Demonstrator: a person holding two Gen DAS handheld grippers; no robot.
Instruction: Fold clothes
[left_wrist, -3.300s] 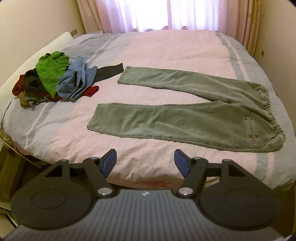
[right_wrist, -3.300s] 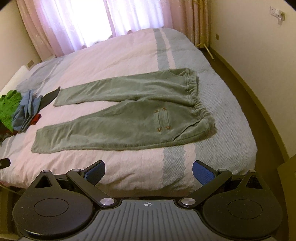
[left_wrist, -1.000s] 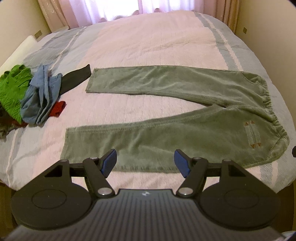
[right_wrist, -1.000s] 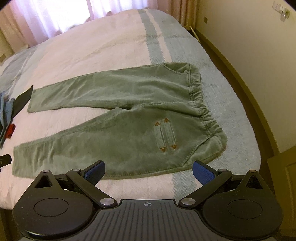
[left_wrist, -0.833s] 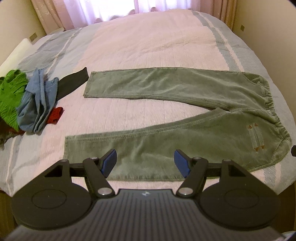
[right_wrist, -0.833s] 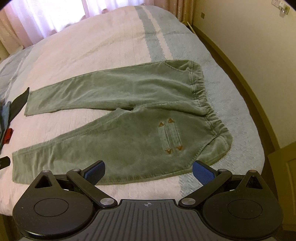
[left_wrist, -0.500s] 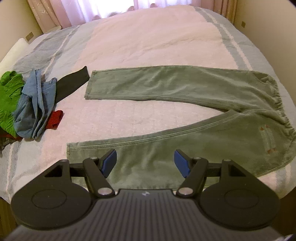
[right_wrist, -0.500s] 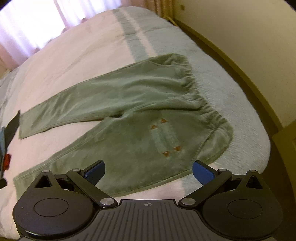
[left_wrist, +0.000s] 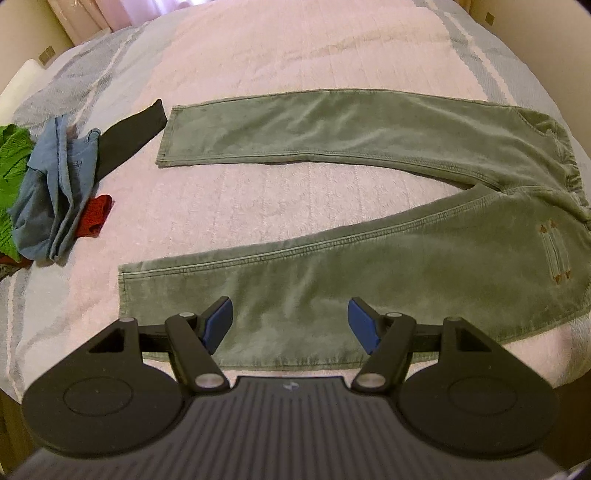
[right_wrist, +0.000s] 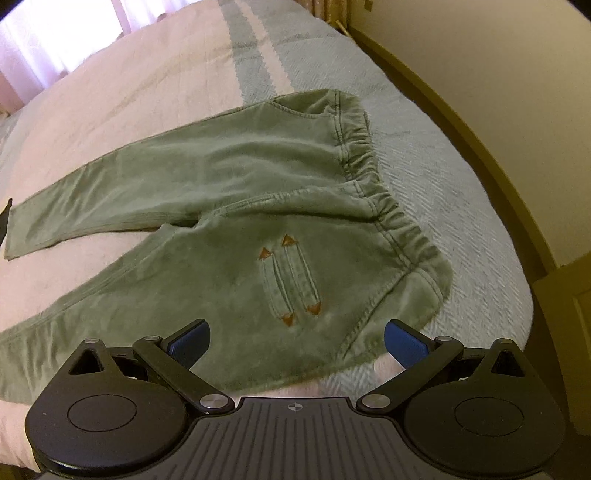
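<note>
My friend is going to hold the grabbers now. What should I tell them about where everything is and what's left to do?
Left gripper: open, nothing between its blue pads, above the near leg of the green velvety trousers.
Right gripper: open, empty, above the hip end near the elastic waistband.
The trousers lie flat on the pink and grey bedspread, legs spread apart, no fold made yet.
A pile of other clothes (green, blue, red, black) waits at the left side of the bed.
Left to do: take hold of the near leg and hip, fold the trousers, then the pile.
</note>
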